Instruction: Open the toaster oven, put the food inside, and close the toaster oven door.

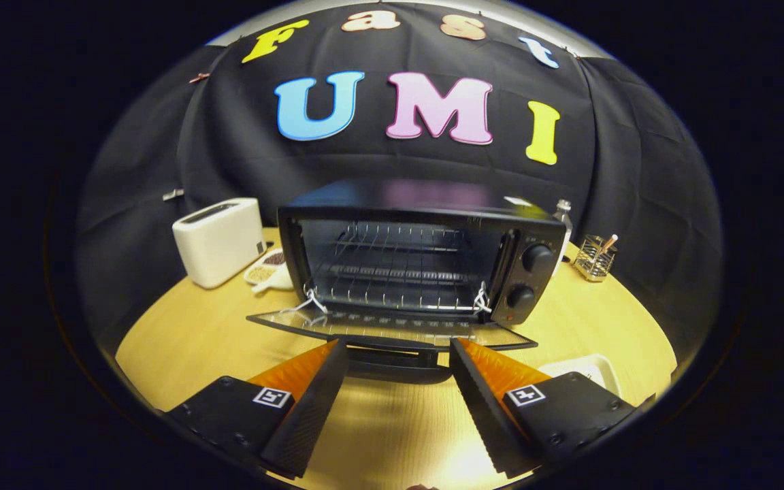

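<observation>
A black toaster oven stands on the round wooden table, straight ahead of me. Its glass door lies folded down flat, and the dark door handle sits just ahead of my fingertips, level with the gap between them. Inside I see wire racks with nothing on them. My gripper is open, its two fingers spread wide with nothing between them. A white dish peeks out behind the right finger; I cannot tell what it holds.
A white toaster stands left of the oven, with a small white divided dish of grains beside it. Right of the oven are a clear bottle and a wire holder. Bare table lies on both sides of the door.
</observation>
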A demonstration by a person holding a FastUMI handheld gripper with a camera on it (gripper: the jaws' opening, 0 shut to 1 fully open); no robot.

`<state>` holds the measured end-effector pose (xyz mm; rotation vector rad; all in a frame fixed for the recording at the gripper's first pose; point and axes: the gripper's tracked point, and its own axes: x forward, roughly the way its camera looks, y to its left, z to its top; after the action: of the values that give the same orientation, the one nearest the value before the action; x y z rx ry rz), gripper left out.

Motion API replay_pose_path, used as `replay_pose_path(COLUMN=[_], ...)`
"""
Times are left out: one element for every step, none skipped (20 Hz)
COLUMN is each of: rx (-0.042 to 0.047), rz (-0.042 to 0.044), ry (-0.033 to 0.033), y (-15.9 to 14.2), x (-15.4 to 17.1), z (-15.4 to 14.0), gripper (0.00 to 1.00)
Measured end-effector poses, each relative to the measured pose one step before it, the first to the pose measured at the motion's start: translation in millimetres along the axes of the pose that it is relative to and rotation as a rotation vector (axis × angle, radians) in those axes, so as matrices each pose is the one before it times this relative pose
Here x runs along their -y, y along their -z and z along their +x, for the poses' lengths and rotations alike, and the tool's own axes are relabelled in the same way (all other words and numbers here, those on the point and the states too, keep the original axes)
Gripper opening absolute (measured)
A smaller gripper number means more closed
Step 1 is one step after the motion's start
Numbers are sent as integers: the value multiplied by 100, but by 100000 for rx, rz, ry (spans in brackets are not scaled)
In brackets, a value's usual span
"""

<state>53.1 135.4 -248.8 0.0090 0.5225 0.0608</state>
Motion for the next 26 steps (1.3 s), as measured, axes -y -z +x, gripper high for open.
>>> replay_pose_path(rx=[-4694, -1637, 581, 736, 197, -31, 101, 27, 225, 181, 72, -2526, -1717, -1027, 636, 587, -484, -738, -986, -2235, -2582, -2600, -2352, -2041, -2180, -2400], rz=[-357, 1589, 2343, 1850, 827, 330, 65, -4, 33, 268, 665, 1484, 2200, 1924, 885, 292, 498, 1228, 2101, 2330, 2000, 1453, 909, 1180, 1258, 1814], ry=[-646, -140, 303, 108, 91, 471, 285, 586, 648, 728, 445, -89, -1514, -1054, 270, 915, 478, -215, -329, -687, -209, 348, 389, 185, -130, -443], y=[1599, 1030, 148, -310, -284, -123, -224, -237, -425, -491, -454, -56, -159, -407, -697, -626, -468, -254, -259, -33, 154, 270, 319, 323, 516, 646], x=[217, 502, 563, 540, 594, 780, 864, 1076, 1210, 1332, 1231, 1302, 964, 926, 1317, 1562, 1407, 1254, 1206, 1113, 1191, 1272, 1438, 1319, 1166, 983], z=[-146, -326, -568, -772, -590, -770, -756, -852, -754, -701, -625, -531, -190, -470, -353, -396, -101, -17, 21, 1, 14, 149, 95, 259, 351, 510], gripper=[99, 99, 99, 99, 99, 99, 99, 99, 99, 99, 99, 99, 99, 99, 99, 99, 99, 98, 100, 100, 100, 100, 100, 100, 100, 100])
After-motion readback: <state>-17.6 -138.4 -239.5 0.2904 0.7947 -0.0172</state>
